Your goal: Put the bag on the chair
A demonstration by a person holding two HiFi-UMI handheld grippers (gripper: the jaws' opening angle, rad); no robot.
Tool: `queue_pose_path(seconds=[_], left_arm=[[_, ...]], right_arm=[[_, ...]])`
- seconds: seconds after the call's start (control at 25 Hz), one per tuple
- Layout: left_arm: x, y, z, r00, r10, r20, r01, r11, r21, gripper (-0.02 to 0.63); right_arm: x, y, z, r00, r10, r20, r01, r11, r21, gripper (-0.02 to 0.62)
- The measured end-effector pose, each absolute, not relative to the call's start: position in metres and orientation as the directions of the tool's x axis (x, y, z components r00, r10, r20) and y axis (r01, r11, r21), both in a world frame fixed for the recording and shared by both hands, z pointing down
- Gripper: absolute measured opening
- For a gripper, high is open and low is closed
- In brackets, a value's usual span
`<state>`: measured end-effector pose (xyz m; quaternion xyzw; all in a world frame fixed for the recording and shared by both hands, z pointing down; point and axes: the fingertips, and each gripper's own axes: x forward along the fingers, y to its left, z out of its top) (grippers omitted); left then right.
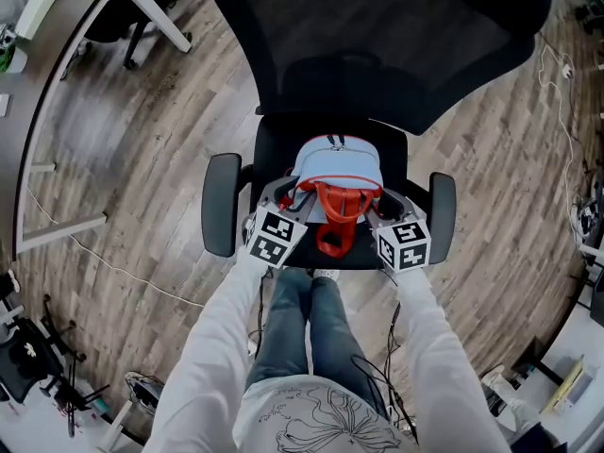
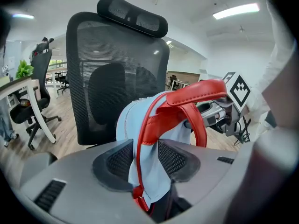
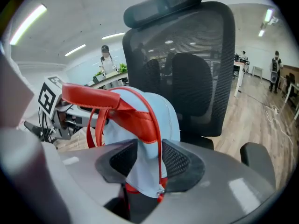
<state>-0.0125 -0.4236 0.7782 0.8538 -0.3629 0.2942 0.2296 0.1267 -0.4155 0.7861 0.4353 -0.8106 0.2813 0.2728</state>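
Bag [image 1: 337, 166] sits on the chair [image 1: 223, 204] seat, the left hand-held gripper [image 2: 144, 157] at its seven o'clock and the right hand-held gripper [image 3: 149, 160] at five both open, blue fabric loose between the jaws: placing looks done, only backing out remains.

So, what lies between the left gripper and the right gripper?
The blue bag with red handles, resting on the chair seat; the head view shows this.
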Motion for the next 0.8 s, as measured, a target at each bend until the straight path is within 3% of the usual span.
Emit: queue_pose_path(seconds=[0.24, 0.52, 0.68, 0.8], left_arm=[[-0.042, -0.425, 0.755, 0.491, -0.608, 0.624, -0.853, -0.482, 0.200, 0.198], [-0.057, -0.424, 0.688, 0.468, -0.702, 0.538, -0.871, -0.469, 0.145, 0.196], [-0.066, -0.432, 0.634, 0.384, -0.797, 0.466, -0.911, -0.410, 0.050, 0.077], [-0.071, -0.435, 0.585, 0.354, -0.861, 0.366, -0.932, -0.356, 0.063, 0.050]], right_arm=[[0.140, -0.413, 0.766, -0.420, -0.617, 0.666, -0.892, 0.415, -0.178, 0.187], [0.156, -0.417, 0.705, -0.323, -0.753, 0.573, -0.942, 0.311, -0.123, 0.186], [0.156, -0.422, 0.656, -0.284, -0.822, 0.493, -0.956, 0.283, -0.080, 0.132], [0.154, -0.425, 0.618, -0.262, -0.865, 0.427, -0.964, 0.257, -0.070, 0.127]])
